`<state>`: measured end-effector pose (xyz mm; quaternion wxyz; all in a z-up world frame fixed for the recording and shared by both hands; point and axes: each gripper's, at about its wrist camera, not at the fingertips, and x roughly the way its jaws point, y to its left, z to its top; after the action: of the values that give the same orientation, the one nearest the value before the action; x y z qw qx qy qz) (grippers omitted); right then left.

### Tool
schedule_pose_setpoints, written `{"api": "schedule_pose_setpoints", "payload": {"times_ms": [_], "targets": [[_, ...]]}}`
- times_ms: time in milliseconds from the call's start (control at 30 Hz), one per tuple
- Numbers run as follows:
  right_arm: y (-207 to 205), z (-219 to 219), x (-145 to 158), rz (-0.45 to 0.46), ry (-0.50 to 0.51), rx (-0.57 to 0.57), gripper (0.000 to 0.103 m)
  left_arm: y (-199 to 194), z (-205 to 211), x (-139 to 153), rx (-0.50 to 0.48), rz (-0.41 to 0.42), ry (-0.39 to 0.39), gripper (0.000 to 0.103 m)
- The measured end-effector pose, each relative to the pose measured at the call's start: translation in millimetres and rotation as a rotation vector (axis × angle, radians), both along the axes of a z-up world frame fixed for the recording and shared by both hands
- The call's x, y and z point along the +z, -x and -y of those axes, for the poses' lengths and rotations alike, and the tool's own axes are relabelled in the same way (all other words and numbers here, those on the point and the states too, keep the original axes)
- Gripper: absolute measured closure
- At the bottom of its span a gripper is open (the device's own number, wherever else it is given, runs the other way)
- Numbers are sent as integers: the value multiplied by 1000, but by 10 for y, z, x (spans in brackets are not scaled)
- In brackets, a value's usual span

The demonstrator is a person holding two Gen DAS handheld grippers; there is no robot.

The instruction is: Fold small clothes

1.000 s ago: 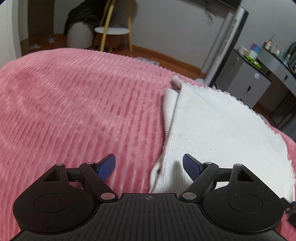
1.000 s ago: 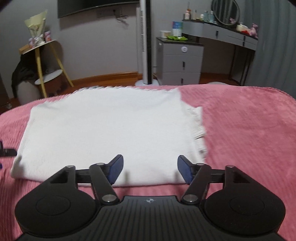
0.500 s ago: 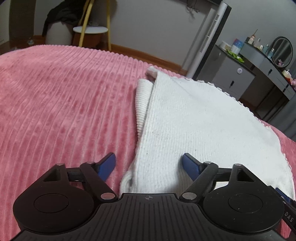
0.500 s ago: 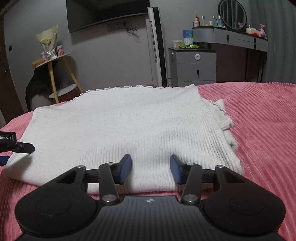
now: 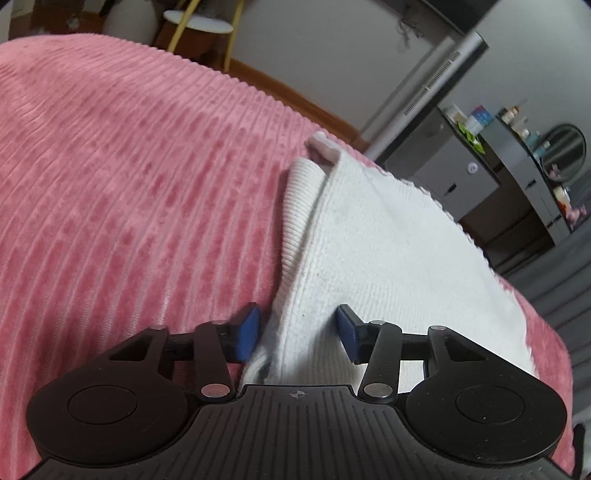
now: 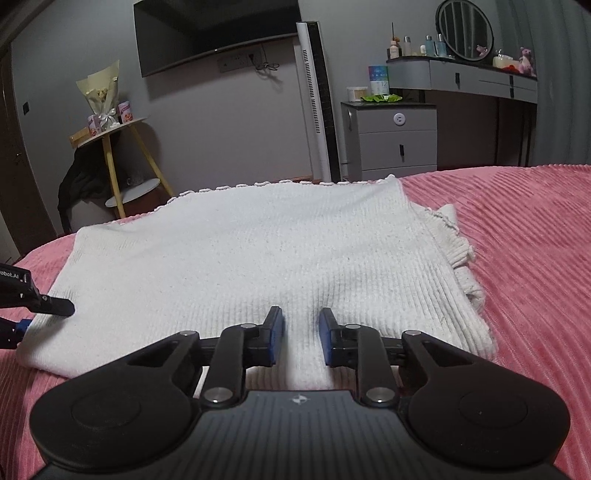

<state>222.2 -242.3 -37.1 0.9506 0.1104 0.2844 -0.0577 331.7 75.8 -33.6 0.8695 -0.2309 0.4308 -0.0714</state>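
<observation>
A white knitted garment (image 6: 258, 258) lies folded flat on the pink ribbed bedspread (image 6: 524, 236). It also shows in the left wrist view (image 5: 388, 251). My right gripper (image 6: 301, 338) sits over the garment's near edge, jaws partly closed with a narrow gap and cloth between the pads. My left gripper (image 5: 299, 332) straddles the near left corner of the garment, jaws half closed, cloth bunched between them. The left gripper's tip (image 6: 55, 304) shows at the left edge of the right wrist view.
The bedspread (image 5: 129, 184) stretches wide to the left. Beyond the bed stand a tower fan (image 6: 317, 99), a grey drawer cabinet (image 6: 391, 136), a dressing table with a mirror (image 6: 465, 29), and a yellow-legged side table (image 6: 110, 147).
Both grippers have moved forward onto the garment's near edge and their jaws have narrowed. The left one shifted right so the corner now lies between its pads.
</observation>
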Motion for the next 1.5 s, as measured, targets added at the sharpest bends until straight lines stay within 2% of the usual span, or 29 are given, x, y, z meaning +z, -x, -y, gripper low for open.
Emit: {"api": "schedule_pose_setpoints", "payload": {"times_ms": [67, 133, 233, 333, 467, 633, 733, 800, 867, 933, 967, 1000, 1033, 1067, 1100, 1133, 1167, 1200, 1267, 1300, 1333, 1433, 1500], "targets": [[-1, -8, -6, -1, 2, -1, 82, -15, 11, -6, 15, 2, 16, 51], [4, -12, -7, 0, 4, -2, 82, -27, -13, -6, 29, 0, 58, 68], [20, 5, 8, 12, -7, -6, 82, -39, -3, 48, 17, 4, 65, 79], [41, 15, 26, 28, -12, -11, 82, -30, 91, 212, -14, 30, 22, 82], [48, 19, 49, 42, -26, -10, 82, -32, 346, 577, -68, 83, -10, 84], [82, 68, 116, 74, -52, -31, 82, -10, 1113, 1018, -228, 171, -103, 85], [99, 127, 142, 84, -67, -51, 82, 45, 1633, 1036, -341, 203, -157, 84], [107, 178, 136, 82, -82, -66, 82, 59, 1884, 923, -386, 187, -164, 84], [111, 241, 128, 82, -105, -75, 82, 67, 2021, 744, -402, 153, -158, 80], [109, 296, 114, 80, -128, -81, 82, 76, 2074, 540, -402, 113, -160, 71], [107, 323, 104, 80, -142, -81, 82, 102, 2065, 469, -392, 99, -163, 70], [103, 349, 96, 77, -153, -82, 82, 176, 2024, 469, -375, 106, -161, 69], [97, 371, 87, 75, -162, -80, 82, 283, 1940, 520, -361, 129, -133, 63], [93, 401, 76, 74, -172, -76, 82, 430, 1809, 576, -336, 164, -86, 56], [91, 437, 67, 72, -187, -77, 82, 576, 1675, 627, -302, 203, -46, 35], [86, 482, 55, 70, -215, -79, 82, 702, 1574, 641, -269, 243, -39, 24], [78, 532, 37, 69, -256, -82, 82, 811, 1498, 630, -239, 283, -81, 25], [72, 577, 18, 66, -294, -90, 82, 878, 1466, 578, -224, 308, -155, 26], [73, 645, -13, 67, -373, -86, 81, 917, 1455, 406, -213, 325, -311, 28], [67, 666, -30, 66, -409, -76, 81, 905, 1443, 302, -202, 319, -350, 28], [62, 678, -38, 66, -436, -66, 81, 871, 1417, 203, -190, 292, -349, 29], [31, 709, -87, 48, -516, -49, 78, 788, 1347, -3, -209, 224, -258, 30], [26, 736, -115, 40, -559, -59, 76, 780, 1318, -65, -218, 219, -264, 28]]}}
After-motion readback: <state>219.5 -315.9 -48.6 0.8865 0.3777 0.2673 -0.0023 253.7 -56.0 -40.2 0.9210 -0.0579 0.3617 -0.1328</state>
